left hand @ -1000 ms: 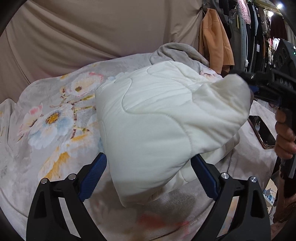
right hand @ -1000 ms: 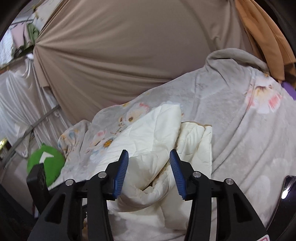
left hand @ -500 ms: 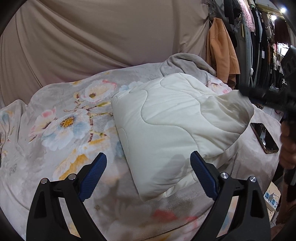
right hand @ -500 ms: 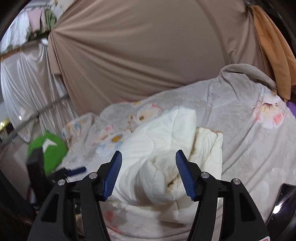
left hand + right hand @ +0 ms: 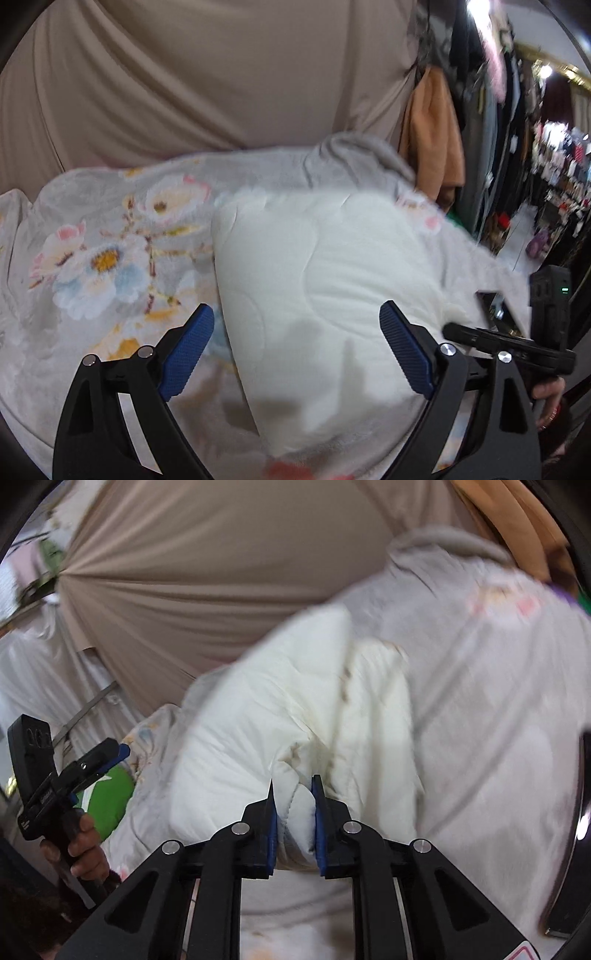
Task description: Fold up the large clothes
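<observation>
One white quilted jacket [image 5: 325, 295] lies on one floral blanket [image 5: 110, 258]. The right hand-held gripper [image 5: 293, 812] pinches its edge; the left hand-held gripper [image 5: 295, 350] gapes wide, holding nothing.

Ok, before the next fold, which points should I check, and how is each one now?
1. Right gripper shut on the quilt: ok, a fold sits between its pads.
2. Left gripper free: ok, open, nothing pinched.
3. Quilt lies on the blanket: ok.
4. Layers lined up: not ok, an inner layer sticks out to one side.
5. Phone away from the quilt: ok, apart at the edge.
6. Grip depth: cannot tell, picture blurred.
</observation>
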